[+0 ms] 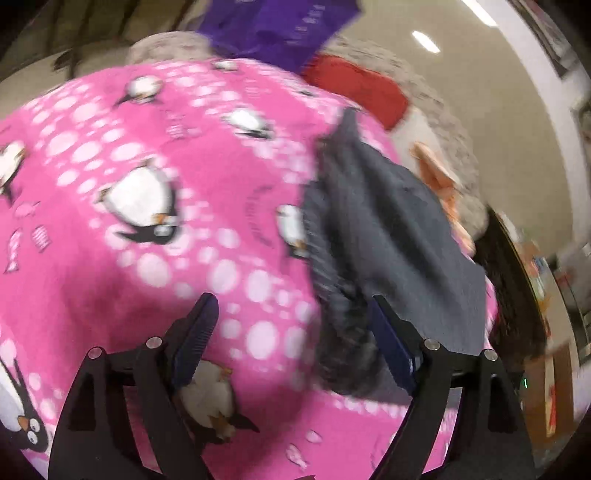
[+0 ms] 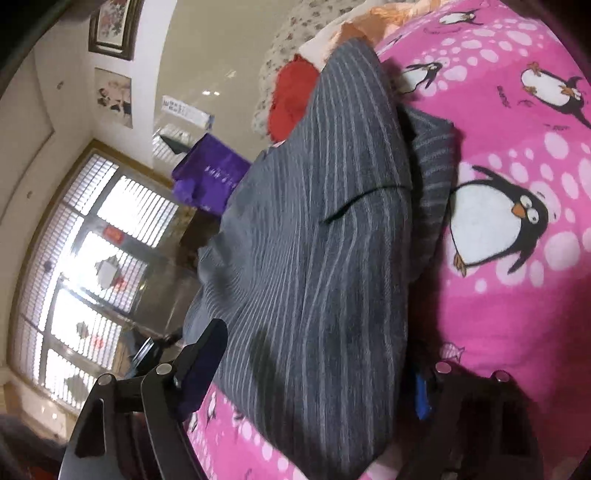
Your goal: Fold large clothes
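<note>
A grey striped garment [image 1: 388,236] lies bunched on a pink penguin-print blanket [image 1: 129,184]. My left gripper [image 1: 291,332] is open just above the blanket, its right finger beside the garment's ribbed edge. In the right wrist view the garment [image 2: 314,258] fills the middle, folded over itself on the blanket [image 2: 517,221]. My right gripper [image 2: 314,373] is open, with the garment lying between its fingers; the right finger [image 2: 423,398] is partly hidden under the cloth.
A purple bag [image 1: 273,26], a red cloth [image 1: 362,92] and an orange cloth [image 1: 439,181] lie beyond the blanket on a speckled cover. A window [image 2: 92,266] and framed pictures [image 2: 114,26] are to the left in the right wrist view.
</note>
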`<state>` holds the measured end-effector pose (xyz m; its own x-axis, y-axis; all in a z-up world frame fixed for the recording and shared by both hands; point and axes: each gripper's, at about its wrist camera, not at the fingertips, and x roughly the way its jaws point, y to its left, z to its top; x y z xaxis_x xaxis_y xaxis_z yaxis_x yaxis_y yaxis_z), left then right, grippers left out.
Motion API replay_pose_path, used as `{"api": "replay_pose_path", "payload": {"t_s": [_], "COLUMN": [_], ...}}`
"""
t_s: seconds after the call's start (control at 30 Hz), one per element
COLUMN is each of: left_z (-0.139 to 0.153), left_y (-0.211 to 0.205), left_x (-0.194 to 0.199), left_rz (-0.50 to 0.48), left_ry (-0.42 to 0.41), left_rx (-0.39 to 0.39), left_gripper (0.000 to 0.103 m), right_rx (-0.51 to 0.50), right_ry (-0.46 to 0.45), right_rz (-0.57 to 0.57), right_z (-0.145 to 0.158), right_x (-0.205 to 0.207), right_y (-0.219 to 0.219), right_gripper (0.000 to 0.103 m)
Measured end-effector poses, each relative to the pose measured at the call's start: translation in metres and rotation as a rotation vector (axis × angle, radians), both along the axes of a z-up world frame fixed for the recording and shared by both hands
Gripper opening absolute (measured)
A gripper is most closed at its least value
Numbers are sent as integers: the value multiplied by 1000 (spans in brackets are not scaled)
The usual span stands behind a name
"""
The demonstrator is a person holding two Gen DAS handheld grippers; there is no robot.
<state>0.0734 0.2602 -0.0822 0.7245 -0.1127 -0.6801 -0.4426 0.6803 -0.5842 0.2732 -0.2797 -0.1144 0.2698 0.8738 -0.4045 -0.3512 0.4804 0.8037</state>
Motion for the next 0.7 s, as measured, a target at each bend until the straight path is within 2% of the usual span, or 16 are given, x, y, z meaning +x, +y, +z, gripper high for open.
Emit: {"api": "replay_pose_path", "payload": {"t_s": [0.03, 0.07, 0.13, 0.17, 0.23, 0.27, 0.3, 0.37, 0.4, 0.47, 0.57, 0.6, 0.63, 0.67, 0.7], "left_z": [-1, 1, 6, 9, 9, 4, -10, -4, -4, -2, -1, 2, 4, 6, 8], "left_y": [2, 0, -8, -16, -30, -36, -43, -52, -54, -51, -44, -47, -50, -57, -60], "left_x": [5, 8, 11, 14, 22, 29, 40, 44, 50, 57, 68, 70, 71, 70, 68], "left_rz": [5, 11, -22, -94, -207, -271, -338, -377, -404, -396, -354, -354, -360, -375, -372], "left_ry": [3, 9, -22, -76, -109, -104, -53, -88, -69, -78, -79, -59, -44, -7, 8], "left_rx": [-2, 21, 21, -22, -63, -94, -130, -27, -22, -44, -105, -94, -82, -55, -27], "left_gripper": [84, 84, 90, 90, 94, 95, 95, 102, 102, 102, 102, 98, 75, 63, 46], "right_rx": [-23, -72, -69, -79, -92, -78, -31, 1, -21, -40, -42, -58, -69, -70, -66], "right_ry": [1, 6, 13, 5, -22, -27, -12, 5, -2, 12, 33, 34, 36, 49, 60], "right_rz": [-18, -68, -119, -136, -118, -87, -38, 19, 24, -3, -58, -66, -71, -70, -64], "right_z": [-1, -4, -6, -4, -2, -1, -1, -4, -4, -8, -10, -10, -8, -6, -5], "right_x": [2, 6, 9, 10, 13, 15, 16, 15, 16, 21, 29, 29, 28, 27, 26], "right_y": [0, -1, -3, 2, 11, 16, 20, 26, 28, 29, 33, 35, 36, 38, 38], "right_gripper": [58, 52, 51, 52, 55, 55, 55, 55, 52, 46, 45, 45, 46, 44, 35]}}
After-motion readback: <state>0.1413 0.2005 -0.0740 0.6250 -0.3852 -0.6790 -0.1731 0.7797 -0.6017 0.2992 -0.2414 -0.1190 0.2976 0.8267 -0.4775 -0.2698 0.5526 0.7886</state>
